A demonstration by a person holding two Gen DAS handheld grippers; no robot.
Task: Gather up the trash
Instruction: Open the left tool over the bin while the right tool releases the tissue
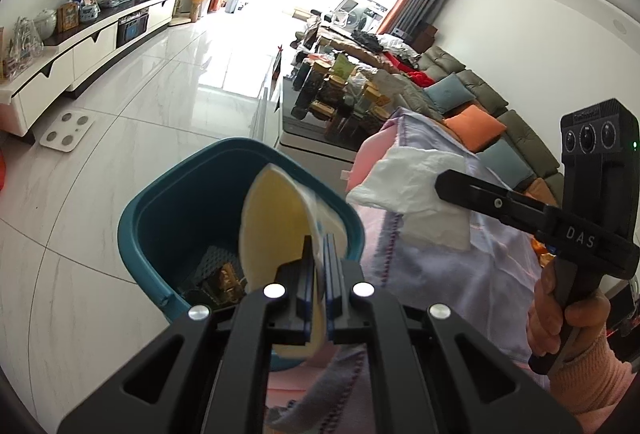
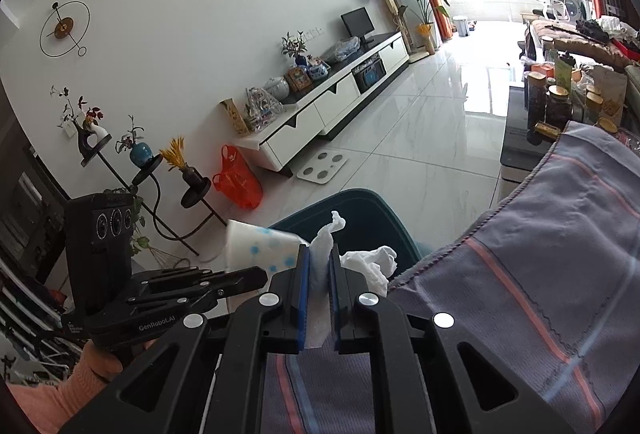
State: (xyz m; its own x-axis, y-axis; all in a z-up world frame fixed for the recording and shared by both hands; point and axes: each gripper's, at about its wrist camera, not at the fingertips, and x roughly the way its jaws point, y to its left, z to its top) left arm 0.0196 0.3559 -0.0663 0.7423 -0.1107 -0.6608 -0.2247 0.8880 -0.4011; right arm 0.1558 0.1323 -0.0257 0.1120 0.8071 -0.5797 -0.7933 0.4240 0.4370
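My left gripper [image 1: 319, 254] is shut on a flattened paper cup [image 1: 276, 230], yellowish inside with blue dots outside, held over the teal trash bin [image 1: 160, 201]. The bin holds some dark trash [image 1: 218, 274]. My right gripper [image 2: 319, 266] is shut on a crumpled white tissue [image 2: 324, 250], just right of the cup [image 2: 260, 246] and above the bin's rim [image 2: 360, 197]. In the left wrist view the tissue [image 1: 408, 189] hangs from the right gripper [image 1: 444, 183] beside the bin.
A lilac striped cloth [image 2: 540, 234] covers the surface on the right. Behind it is a table crowded with jars [image 1: 340, 93] and a grey sofa with cushions [image 1: 476, 125]. A white TV cabinet [image 2: 332, 105], a scale [image 2: 322, 165] and an orange bag [image 2: 238, 179] are across the floor.
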